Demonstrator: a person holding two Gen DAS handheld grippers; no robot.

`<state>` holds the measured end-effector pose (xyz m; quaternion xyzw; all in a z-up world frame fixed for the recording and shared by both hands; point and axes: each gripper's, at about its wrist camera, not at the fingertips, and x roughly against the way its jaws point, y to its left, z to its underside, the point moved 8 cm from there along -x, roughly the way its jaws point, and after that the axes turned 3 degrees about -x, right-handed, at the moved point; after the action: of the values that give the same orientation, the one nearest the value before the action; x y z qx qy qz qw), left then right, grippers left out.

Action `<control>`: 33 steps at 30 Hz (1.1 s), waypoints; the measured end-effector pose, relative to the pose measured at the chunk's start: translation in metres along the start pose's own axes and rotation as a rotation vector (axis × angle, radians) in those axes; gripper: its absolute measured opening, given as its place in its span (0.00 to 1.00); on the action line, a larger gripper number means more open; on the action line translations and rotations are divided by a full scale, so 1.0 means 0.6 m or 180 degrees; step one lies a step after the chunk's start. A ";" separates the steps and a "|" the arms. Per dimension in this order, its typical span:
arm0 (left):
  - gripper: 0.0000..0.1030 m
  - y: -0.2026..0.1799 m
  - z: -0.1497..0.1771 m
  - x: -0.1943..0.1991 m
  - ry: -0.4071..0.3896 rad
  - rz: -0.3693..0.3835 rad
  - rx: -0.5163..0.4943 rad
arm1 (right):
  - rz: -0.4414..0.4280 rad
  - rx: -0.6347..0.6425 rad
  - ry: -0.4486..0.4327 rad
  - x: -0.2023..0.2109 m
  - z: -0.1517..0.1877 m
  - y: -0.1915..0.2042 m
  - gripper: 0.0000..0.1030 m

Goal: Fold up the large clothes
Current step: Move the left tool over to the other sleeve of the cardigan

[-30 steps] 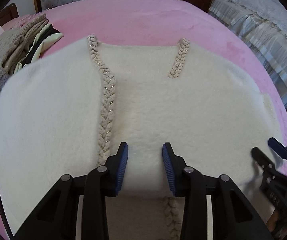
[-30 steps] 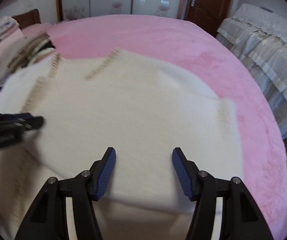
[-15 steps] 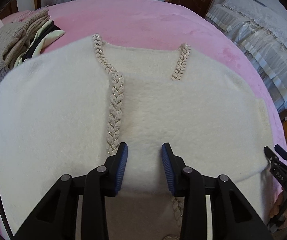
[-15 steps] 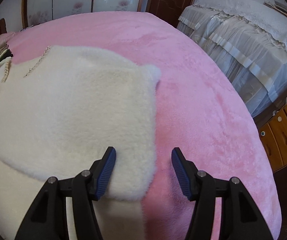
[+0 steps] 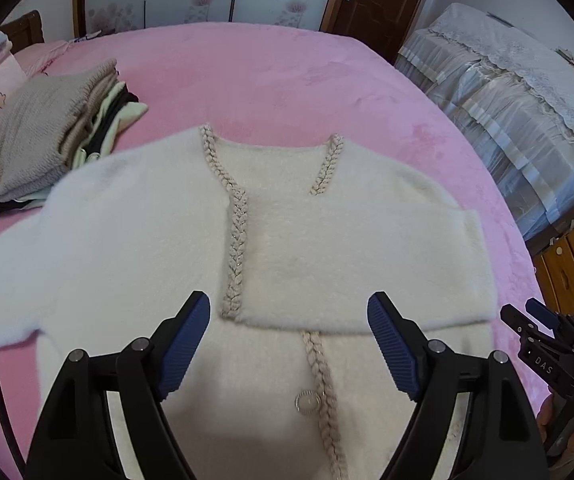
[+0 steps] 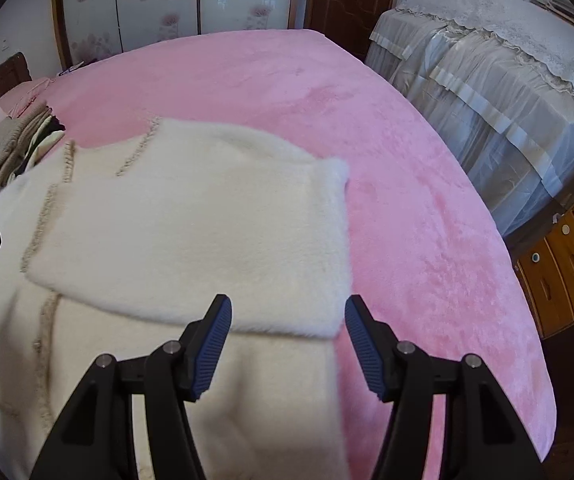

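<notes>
We have the cream fuzzy cardigan (image 5: 327, 248) lying flat on the pink bed (image 5: 271, 76), front side up, with its right sleeve (image 6: 207, 240) folded across the chest and its left sleeve (image 5: 3, 280) spread out sideways. The neckline points away from us toward the far end of the bed and the hem comes toward us, so the long axis of the body runs near to far; the braided trim (image 5: 235, 240) and the 1 round button (image 5: 307, 402) mark that centre line.

Our left hand-held gripper (image 5: 289, 344) hovers above the folded sleeve's edge; its jaws have just been opening and stand wide apart with nothing between them. Our right hand-held gripper (image 6: 287, 344) hangs over the sleeve's near corner, jaws apart and clear of the fabric.

We judge the knit to be soft, light and limp, with a plush pile that grips itself, so folds should stay put but edges will sag if lifted from 1 point. Taking hold at 2 points along an edge, probably the outstretched left sleeve's cuff and shoulder, seems safest. A stack of folded clothes (image 5: 43, 140) sits near the cardigan's far left shoulder.
</notes>
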<state>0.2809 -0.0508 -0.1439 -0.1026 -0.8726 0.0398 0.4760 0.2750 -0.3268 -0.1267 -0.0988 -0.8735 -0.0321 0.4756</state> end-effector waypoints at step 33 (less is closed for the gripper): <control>0.80 0.622 0.241 0.380 -0.0230 -0.1116 0.1390 | -0.1308 0.0896 -0.0391 0.266 0.099 0.570 0.58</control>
<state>0.0922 0.3667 -0.0972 0.1564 -0.8642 0.1475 0.4550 0.2109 0.0393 -0.0383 0.1462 -0.8984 -0.0002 0.4142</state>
